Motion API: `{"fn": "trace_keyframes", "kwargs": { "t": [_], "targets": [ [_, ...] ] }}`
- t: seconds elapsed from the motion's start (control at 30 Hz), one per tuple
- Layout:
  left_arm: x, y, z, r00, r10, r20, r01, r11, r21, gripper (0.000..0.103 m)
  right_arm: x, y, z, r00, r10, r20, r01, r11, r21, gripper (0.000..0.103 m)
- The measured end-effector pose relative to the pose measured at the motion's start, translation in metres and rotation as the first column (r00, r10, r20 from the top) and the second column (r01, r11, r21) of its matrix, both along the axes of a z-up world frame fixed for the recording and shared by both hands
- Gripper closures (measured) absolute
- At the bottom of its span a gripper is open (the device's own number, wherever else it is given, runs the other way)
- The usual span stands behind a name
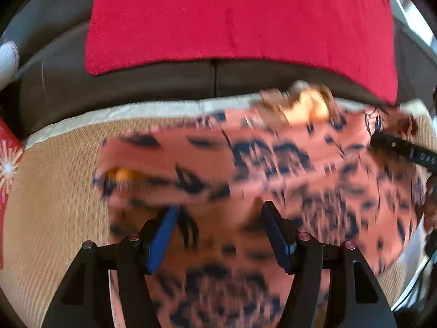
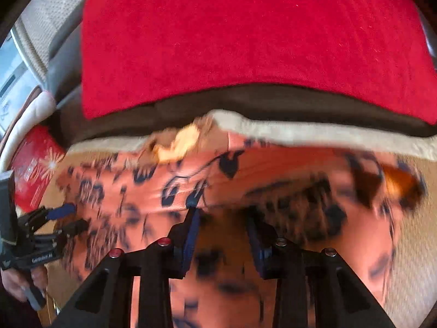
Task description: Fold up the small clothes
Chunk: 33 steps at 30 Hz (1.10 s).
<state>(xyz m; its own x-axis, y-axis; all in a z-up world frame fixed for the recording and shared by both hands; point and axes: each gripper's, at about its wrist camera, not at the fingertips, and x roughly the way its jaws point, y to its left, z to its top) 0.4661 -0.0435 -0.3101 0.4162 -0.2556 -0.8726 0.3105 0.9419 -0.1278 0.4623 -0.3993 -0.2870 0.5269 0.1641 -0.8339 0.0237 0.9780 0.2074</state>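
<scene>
Both sets of jaws apart and empty, so lower left gripper [image 1: 218,232] and right gripper [image 2: 222,235] onto near hem of salmon-pink, dark-printed garment [image 1: 273,164] spread on woven tan mat [image 1: 54,205], pinching one layer only.

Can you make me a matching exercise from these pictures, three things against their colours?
Things:
1. towel
2. garment
3. mat

Colours:
A. tan, woven
B. plain red
C. salmon pink with dark print

Pairs: 1-B, 2-C, 3-A
</scene>
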Motion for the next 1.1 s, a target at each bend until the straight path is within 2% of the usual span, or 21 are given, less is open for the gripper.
{"fn": "trace_keyframes", "kwargs": {
  "t": [0.1,0.2,0.3,0.4,0.5,0.57,0.63,0.7,0.77,0.83,0.9,0.93,0.97,1.03,1.1],
  "targets": [
    [0.036,0.005,0.005,0.998,0.06,0.035,-0.058,0.996,-0.063,0.037,0.026,-0.006,0.002,0.995,-0.06,0.081,0.056,0.997,0.044,0.066],
    [0.065,0.013,0.012,0.984,0.136,0.112,-0.122,0.985,-0.125,0.037,0.037,-0.022,0.008,0.969,-0.176,0.173,0.152,0.978,0.144,0.061],
    [0.071,0.018,0.024,0.967,0.183,0.177,-0.168,0.981,-0.092,0.037,0.034,-0.042,0.013,0.954,-0.236,0.184,0.193,0.955,0.224,0.061],
    [0.051,0.028,0.041,0.952,0.193,0.239,-0.173,0.979,-0.104,0.037,0.008,-0.05,0.02,0.953,-0.227,0.201,0.182,0.959,0.22,0.061],
    [0.018,0.019,0.051,0.957,0.157,0.243,-0.153,0.988,-0.039,0.037,-0.02,-0.041,0.021,0.968,-0.193,0.161,0.169,0.974,0.151,0.061],
    [-0.011,0.013,0.052,0.957,0.144,0.252,-0.146,0.989,-0.011,0.03,-0.04,-0.03,0.022,0.973,-0.18,0.142,0.168,0.982,0.092,0.061],
    [-0.038,0.005,0.053,0.957,0.149,0.249,-0.16,0.987,0.026,0.017,-0.059,-0.019,0.021,0.976,-0.178,0.123,0.17,0.983,0.074,0.061],
    [-0.057,0.002,0.047,0.961,0.154,0.228,-0.162,0.987,0.017,0.016,-0.072,-0.008,0.011,0.978,-0.181,0.099,0.174,0.982,0.079,0.061],
    [-0.071,0.002,0.032,0.97,0.166,0.18,-0.17,0.985,0.011,0.014,-0.089,0.002,0.004,0.976,-0.202,0.076,0.196,0.977,0.084,0.045],
    [-0.077,-0.001,0.015,0.974,0.201,0.108,-0.207,0.977,0.045,0.014,-0.098,0.008,-0.007,0.978,-0.206,0.042,0.203,0.977,0.069,0.044],
    [-0.081,-0.004,-0.008,0.976,0.207,0.071,-0.213,0.972,0.095,0.014,-0.104,0.014,-0.019,0.981,-0.19,0.036,0.19,0.982,0.006,0.044],
    [-0.083,-0.008,-0.02,0.975,0.212,0.074,-0.221,0.963,0.155,0.014,-0.106,0.018,-0.022,0.983,-0.176,0.043,0.177,0.984,-0.018,0.044],
    [-0.085,-0.011,-0.022,0.973,0.211,0.091,-0.225,0.957,0.185,0.014,-0.11,0.02,-0.02,0.984,-0.17,0.056,0.172,0.985,-0.026,0.044],
    [-0.095,-0.016,-0.011,0.964,0.215,0.155,-0.245,0.946,0.211,0.014,-0.124,0.015,-0.009,0.977,-0.199,0.083,0.197,0.98,0.032,0.044],
    [-0.109,-0.014,0.006,0.946,0.237,0.222,-0.281,0.939,0.197,0.014,-0.142,0.008,0.002,0.96,-0.249,0.129,0.236,0.966,0.106,0.044]
  ]
}}
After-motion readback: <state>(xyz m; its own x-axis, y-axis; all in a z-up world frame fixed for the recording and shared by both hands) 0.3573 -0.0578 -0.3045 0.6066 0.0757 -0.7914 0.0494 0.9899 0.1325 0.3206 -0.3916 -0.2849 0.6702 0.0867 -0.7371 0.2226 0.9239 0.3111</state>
